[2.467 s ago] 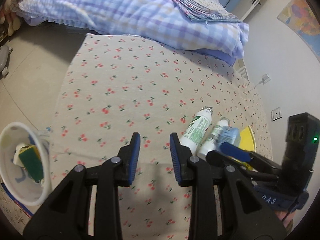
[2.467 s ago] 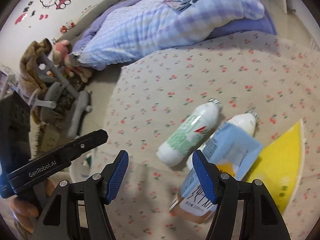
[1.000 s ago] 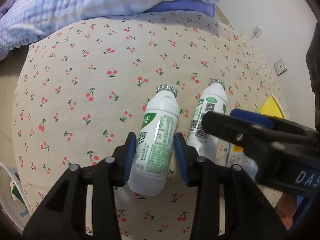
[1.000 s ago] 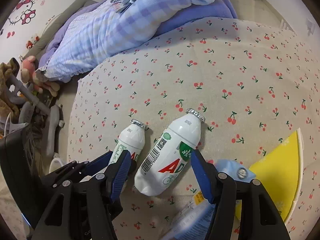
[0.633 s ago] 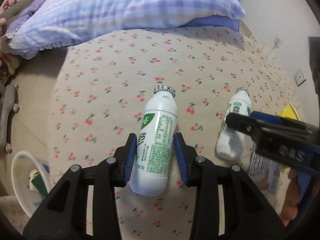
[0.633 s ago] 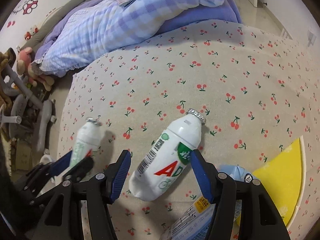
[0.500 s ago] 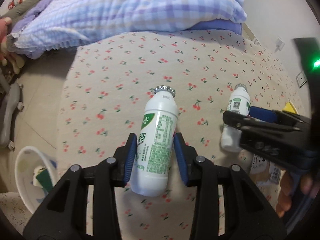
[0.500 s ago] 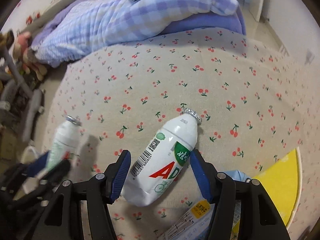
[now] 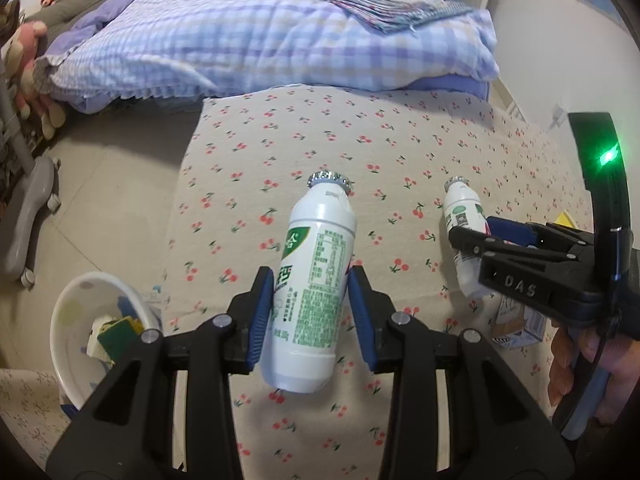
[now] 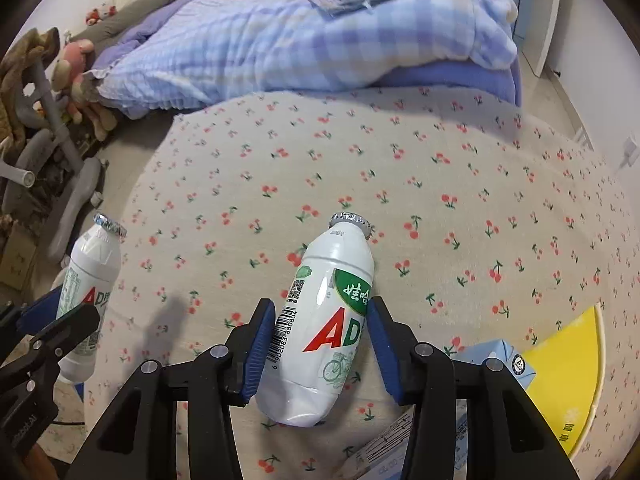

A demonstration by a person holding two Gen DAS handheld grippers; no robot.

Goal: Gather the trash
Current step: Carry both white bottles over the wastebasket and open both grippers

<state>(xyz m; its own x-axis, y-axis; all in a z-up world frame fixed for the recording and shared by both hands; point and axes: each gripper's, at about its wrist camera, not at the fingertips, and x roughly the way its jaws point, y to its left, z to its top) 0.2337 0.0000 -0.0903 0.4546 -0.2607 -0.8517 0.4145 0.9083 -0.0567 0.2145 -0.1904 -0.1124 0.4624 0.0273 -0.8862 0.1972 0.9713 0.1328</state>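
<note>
Left wrist view alone showed the white bin (image 9: 64,320) lower left; both grippers' fingers clamped white foil-capped bottles: left gripper (image 9: 312,312), right gripper (image 10: 320,344).

Black grippers, blue-padded fingers (image 9: 262,312), silver screws, "DAS" marking, green light.

In the left wrist view, the right gripper (image 9: 492,236) covers the lower half of the second bottle (image 9: 464,216). The carton (image 9: 516,322) behind it mostly hides under that gripper, and its print is too small to read. The white bin (image 9: 68,320) by the cloth's left edge is partly blocked by the left gripper's arm; the things inside look like a sponge, maybe. In the right wrist view, the yellow sheet (image 10: 568,368) is cut off at the right edge.
</note>
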